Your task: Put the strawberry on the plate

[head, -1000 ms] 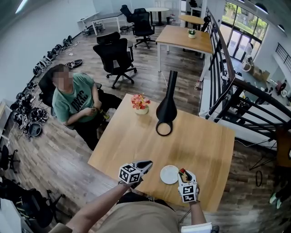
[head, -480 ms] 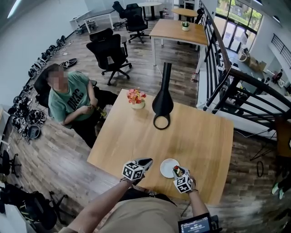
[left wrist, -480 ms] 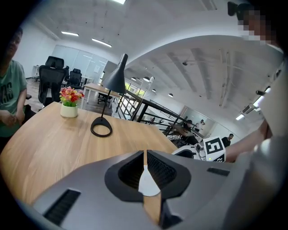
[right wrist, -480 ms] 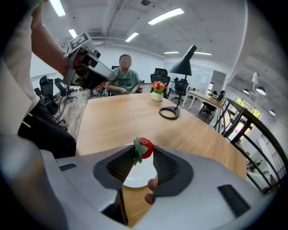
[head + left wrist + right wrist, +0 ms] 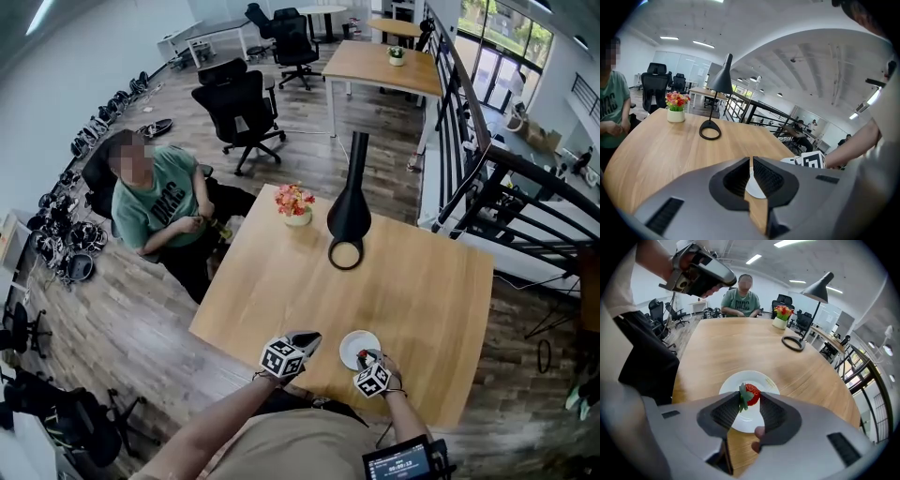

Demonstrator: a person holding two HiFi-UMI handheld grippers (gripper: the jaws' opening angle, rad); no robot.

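strawberry (image 5: 751, 393) held over plate (image 5: 765, 379)
clenched by right gripper (image 5: 749, 396); left gripper (image 5: 751, 161) closed, empty. if released high, it may be bounced off.

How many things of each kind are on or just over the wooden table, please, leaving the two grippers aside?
plate: 1
strawberry: 1
lamp: 1
potted flowers: 1
Total: 4
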